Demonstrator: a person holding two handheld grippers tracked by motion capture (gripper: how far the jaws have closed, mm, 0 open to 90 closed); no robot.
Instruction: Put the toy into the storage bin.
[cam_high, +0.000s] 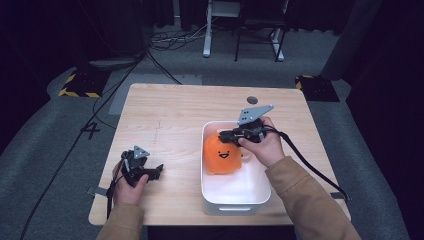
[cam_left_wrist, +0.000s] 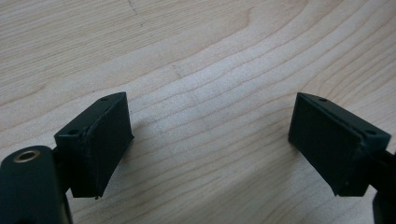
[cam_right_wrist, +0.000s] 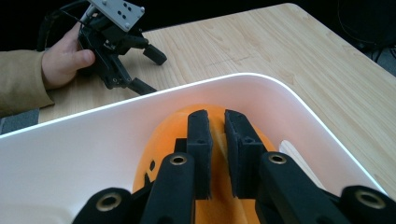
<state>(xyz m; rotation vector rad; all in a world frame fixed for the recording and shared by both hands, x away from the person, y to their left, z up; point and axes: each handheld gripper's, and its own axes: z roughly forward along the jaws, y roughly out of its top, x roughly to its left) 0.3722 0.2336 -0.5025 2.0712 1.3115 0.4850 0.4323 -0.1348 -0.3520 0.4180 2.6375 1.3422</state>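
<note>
Right claw (cam_high: 231, 136) pinched nearly closed on orange plush (cam_high: 222, 154), inside white bin (cam_high: 235, 200) at 4 o'clock on counter (cam_high: 170, 115). Left claw (cam_high: 155, 172) spread wide, empty, resting at 8 o'clock. Judged mid-task: plush gripped within bin; cannot tell whether going in or coming out.

Both sleeves (cam_high: 305, 200) tan, cuffs at the wrists; left gripper (cam_high: 155, 172) and right gripper (cam_high: 226, 136) black, each topped by a grey three-cornered plate (cam_high: 255, 114) with small dark holes; black cable (cam_high: 310, 167) trails from each; pads (cam_right_wrist: 201, 149) matt black, foam-like, rectangular; brass-coloured screws (cam_right_wrist: 179, 160) at the finger joints.
</note>
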